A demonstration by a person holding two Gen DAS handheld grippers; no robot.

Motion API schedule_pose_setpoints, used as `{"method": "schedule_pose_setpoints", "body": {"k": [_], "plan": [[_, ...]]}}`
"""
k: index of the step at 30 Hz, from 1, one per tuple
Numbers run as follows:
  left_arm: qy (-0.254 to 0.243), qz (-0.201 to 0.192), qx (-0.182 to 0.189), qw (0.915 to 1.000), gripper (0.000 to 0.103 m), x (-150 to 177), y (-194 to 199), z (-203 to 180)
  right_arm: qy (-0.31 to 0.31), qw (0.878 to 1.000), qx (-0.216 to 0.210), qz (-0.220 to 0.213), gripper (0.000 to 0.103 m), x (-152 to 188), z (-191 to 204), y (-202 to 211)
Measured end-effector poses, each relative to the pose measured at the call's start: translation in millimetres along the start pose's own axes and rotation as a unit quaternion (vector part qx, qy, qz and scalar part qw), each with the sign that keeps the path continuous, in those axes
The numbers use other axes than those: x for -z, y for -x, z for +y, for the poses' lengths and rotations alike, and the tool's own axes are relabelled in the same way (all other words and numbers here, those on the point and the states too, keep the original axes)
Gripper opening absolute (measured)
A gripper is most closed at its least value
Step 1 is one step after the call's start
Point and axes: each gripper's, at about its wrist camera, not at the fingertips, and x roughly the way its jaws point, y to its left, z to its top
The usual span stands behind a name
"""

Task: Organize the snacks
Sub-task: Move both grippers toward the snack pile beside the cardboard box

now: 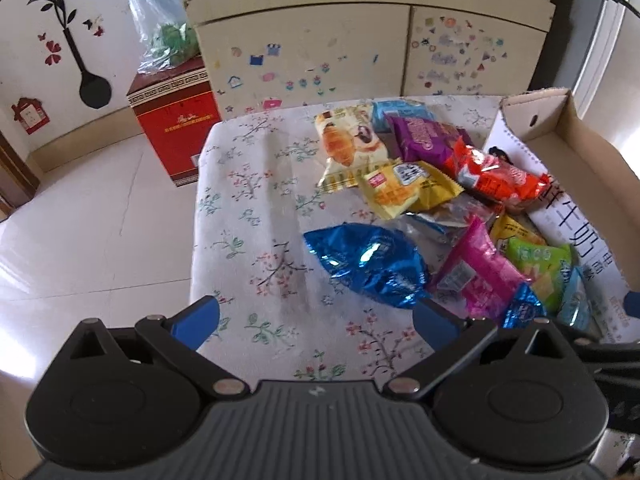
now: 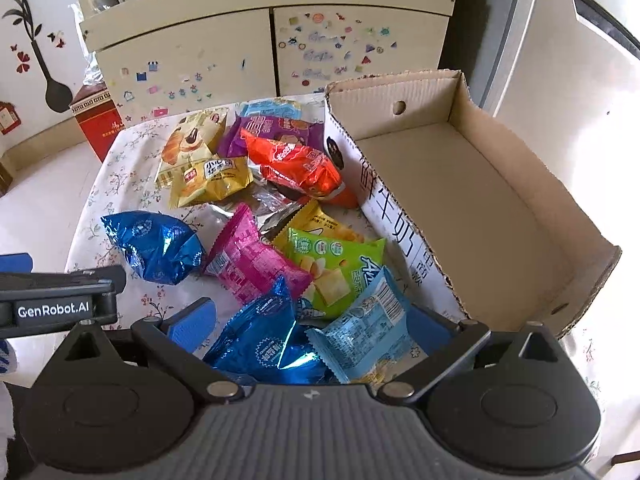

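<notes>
Both tongs are spread wide and hold nothing. The snack packets lie in a loose pile on the floral-cloth counter [image 1: 240, 208], packed against the printed outer wall of the empty, open-topped corrugated cardboard box [image 2: 460, 184]. In the right wrist view, the right tongs [image 2: 308, 326] hang directly above the near end of the pile: a crinkled blue foil packet [image 2: 266, 348] and a pale blue printed packet [image 2: 368, 332] sit between the two blue fingertips, the two packets overlapping. The box interior opens at 1 o'clock from these tongs, just beyond its near wall. In the left wrist view, the left tongs [image 1: 316, 322] hover over bare cloth; a second crinkled blue foil packet [image 1: 372, 264] lies at 1 o'clock from them, long axis running 10 to 4 o'clock, apart from the pile on its left side. The right tongs are judged the nearer to both a packet and the box. Clearance: the box wall must be cleared by lifting before moving toward 1 o'clock. The counter's left edge drops to the tiled floor [image 1: 80, 220]; open cloth lies toward 11 o'clock.
</notes>
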Motion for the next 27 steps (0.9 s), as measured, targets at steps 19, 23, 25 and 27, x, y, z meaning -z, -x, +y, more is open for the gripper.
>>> {"method": "schedule_pose_setpoints", "body": {"k": [19, 23, 25, 27], "plan": [[-0.022, 0.017, -0.023, 0.9993, 0.102, 0.8, -7.7, -14.1, -0.009, 0.999, 0.034, -0.002, 0.103, 1.5, -1.6, -5.3], [-0.02, 0.018, -0.024, 0.9993, 0.102, 0.1, -8.6, -14.3, -0.008, 0.999, 0.039, -0.004, 0.103, 0.9, -1.6, -5.5], [-0.02, 0.017, -0.025, 0.9993, 0.102, 0.0, -8.8, -14.7, -0.008, 0.999, 0.04, -0.006, 0.103, 1.0, -1.8, -5.8], [-0.019, 0.017, -0.026, 0.9993, 0.102, 0.0, -8.8, -15.3, -0.009, 0.999, 0.042, -0.006, 0.103, 1.3, -2.5, -5.7]]}}
